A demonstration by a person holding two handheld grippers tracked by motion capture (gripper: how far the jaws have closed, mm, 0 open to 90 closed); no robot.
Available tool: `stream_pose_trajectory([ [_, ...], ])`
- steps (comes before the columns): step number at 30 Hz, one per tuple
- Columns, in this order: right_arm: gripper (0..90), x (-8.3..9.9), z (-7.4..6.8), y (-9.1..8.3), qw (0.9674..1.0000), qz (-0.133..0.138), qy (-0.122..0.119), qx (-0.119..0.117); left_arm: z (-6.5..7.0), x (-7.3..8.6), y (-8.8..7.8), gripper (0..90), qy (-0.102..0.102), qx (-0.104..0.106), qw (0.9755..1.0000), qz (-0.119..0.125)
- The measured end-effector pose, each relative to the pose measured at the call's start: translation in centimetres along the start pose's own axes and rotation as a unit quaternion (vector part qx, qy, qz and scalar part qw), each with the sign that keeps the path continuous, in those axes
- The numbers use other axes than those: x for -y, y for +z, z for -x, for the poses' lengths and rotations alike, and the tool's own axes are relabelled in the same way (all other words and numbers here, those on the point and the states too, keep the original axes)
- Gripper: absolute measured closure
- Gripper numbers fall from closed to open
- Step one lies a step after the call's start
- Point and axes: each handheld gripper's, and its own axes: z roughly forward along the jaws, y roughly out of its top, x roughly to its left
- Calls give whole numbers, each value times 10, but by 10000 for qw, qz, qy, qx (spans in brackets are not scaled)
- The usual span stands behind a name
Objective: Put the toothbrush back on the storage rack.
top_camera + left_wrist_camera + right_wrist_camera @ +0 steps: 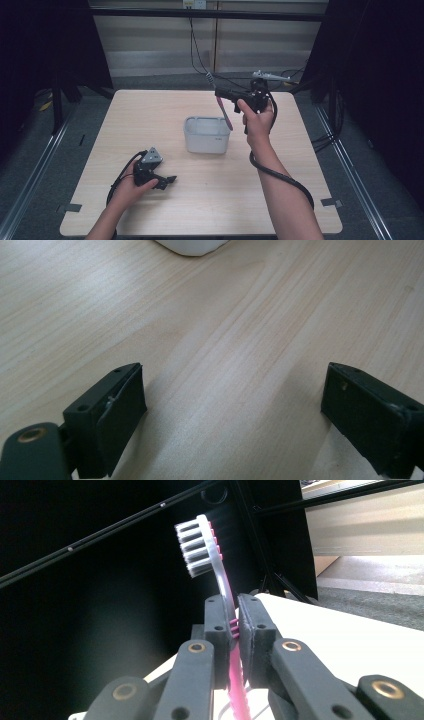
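Desk (165, 120): pale wood-grain top, the largest thing in the scene, carrying everything else.
Container (206, 135): a whitish, translucent square tub standing upright near the middle of the desk; its inside looks bare, though the far wall hides part of it.
Right hand-held gripper (220, 93): raised above the desk behind and to the right of the container, jaws clamped together on the toothbrush just below its neck; in the right gripper view (235, 622) the pads press the handle from both sides.
Left hand-held gripper (170, 180): resting low on the near left of the desk, well apart from the container, jaws spread wide with nothing between them (232, 405).
Toothbrush (223, 112): pink handle slanting down toward the container's right rim, bristled head (197, 547) up and away from the hand.
Handling, as judged: light, stiff, slim plastic; smooth enough to pivot or slip in a narrow pinch. The ribbed part of the handle below the neck, where it is held now, looks the surest place.
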Motion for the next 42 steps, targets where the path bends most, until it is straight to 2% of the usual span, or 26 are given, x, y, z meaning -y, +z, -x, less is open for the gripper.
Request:
stream_pose_trajectory([
  [13,835,6,5,10,10000,55,-1,-17,0,0,0,101,8,3,10000,-7],
  [18,835,12,13,9,9998,170,119,29,0,0,0,100,7,16,10000,-4],
  [24,834,14,15,11,9997,173,148,61,0,0,0,100,-1,16,10000,-3],
  [36,833,18,19,14,9995,229,140,162,0,0,0,100,-1,16,10000,0],
  [42,833,18,19,15,9996,213,105,141,0,0,0,100,1,12,10000,0],
])
